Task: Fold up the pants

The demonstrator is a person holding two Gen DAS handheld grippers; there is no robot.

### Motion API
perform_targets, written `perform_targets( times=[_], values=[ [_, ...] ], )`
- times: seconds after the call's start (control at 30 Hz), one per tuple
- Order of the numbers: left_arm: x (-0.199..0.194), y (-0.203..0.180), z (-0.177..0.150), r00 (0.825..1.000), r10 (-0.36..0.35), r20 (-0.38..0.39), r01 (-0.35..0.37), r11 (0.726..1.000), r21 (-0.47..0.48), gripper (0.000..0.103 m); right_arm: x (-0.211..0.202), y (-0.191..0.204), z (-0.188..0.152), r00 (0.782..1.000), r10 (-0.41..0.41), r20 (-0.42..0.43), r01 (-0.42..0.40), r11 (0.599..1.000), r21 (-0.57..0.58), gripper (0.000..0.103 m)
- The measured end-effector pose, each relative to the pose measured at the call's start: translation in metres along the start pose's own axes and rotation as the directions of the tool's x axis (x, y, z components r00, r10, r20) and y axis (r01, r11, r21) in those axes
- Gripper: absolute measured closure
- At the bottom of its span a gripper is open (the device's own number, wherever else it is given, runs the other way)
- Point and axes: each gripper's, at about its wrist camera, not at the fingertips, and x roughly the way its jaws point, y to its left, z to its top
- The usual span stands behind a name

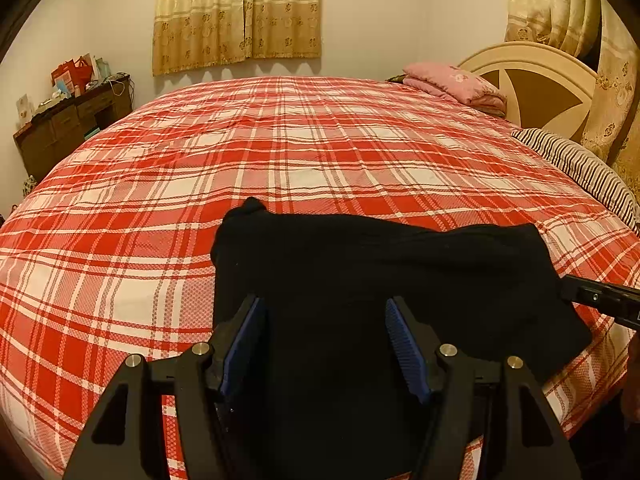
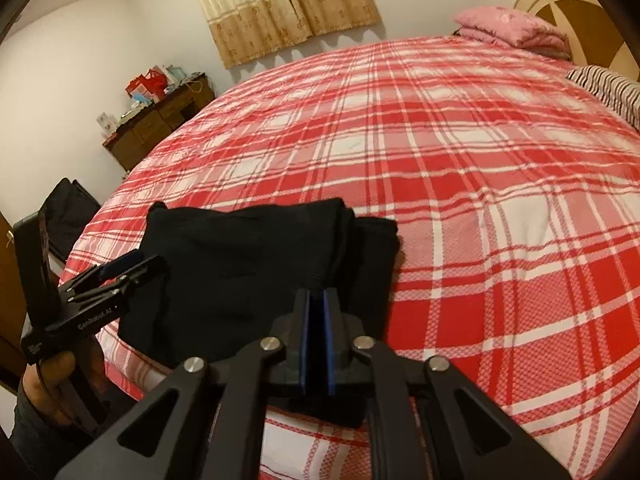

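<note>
Pants: soft, limp, light. Right hand-held gripper pinches their near edge; left hand-held gripper spread above them.

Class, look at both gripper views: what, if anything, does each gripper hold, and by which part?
Right gripper: shut at the near edge of the black pants; a real pinch cannot be told. Left gripper: open, holds nothing.

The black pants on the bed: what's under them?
The black pants lie on the red plaid bedspread, which shows all around them. Whatever sits directly beneath the cloth is covered.
</note>
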Motion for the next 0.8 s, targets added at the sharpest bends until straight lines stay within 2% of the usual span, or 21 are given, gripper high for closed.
perform_targets(
  times=[0.03,0.1,0.2,0.23,0.3,0.37,0.47,0.67,0.8],
  values=[
    [0.000,0.000,0.000,1.000,0.001,0.000,-0.001,1.000,0.000,0.038,0.000,-0.002,0.000,1.000,0.000,0.005,0.000,1.000,0.013,0.073],
    [0.000,0.000,0.000,1.000,-0.002,0.002,0.002,1.000,-0.002,0.038,0.002,-0.007,-0.001,1.000,0.022,0.008,-0.022,0.999,0.038,0.053],
    [0.001,-0.002,0.000,1.000,-0.004,-0.002,0.004,1.000,-0.002,0.038,0.009,-0.006,-0.003,1.000,0.030,0.001,-0.030,0.999,0.025,0.059],
    [0.001,-0.002,0.000,1.000,-0.005,-0.003,0.005,1.000,0.000,0.038,0.012,-0.005,-0.004,0.999,0.031,-0.007,-0.031,0.999,0.022,0.070],
    [0.001,-0.002,0.000,1.000,-0.006,-0.003,0.006,1.000,-0.003,0.038,0.018,-0.005,-0.007,0.999,0.037,-0.027,-0.037,0.999,0.019,0.075],
    [0.001,-0.001,0.000,1.000,-0.014,0.000,0.014,1.000,-0.012,0.038,0.016,-0.004,-0.007,0.999,0.048,-0.022,-0.048,0.999,0.013,0.086],
    [0.000,0.003,0.001,1.000,-0.007,0.008,0.007,1.000,-0.012,0.038,0.009,-0.002,-0.007,0.999,0.054,-0.007,-0.053,0.999,0.006,0.087],
    [-0.003,0.020,0.001,0.999,0.027,0.032,-0.026,1.000,-0.016,0.037,-0.008,0.011,-0.009,0.999,-0.021,0.033,0.023,0.998,-0.060,0.088],
    [0.007,0.032,-0.004,1.000,0.015,0.007,-0.015,0.999,-0.052,0.037,-0.004,-0.003,-0.008,0.998,-0.061,0.021,0.061,0.998,-0.029,0.088]
  ],
)
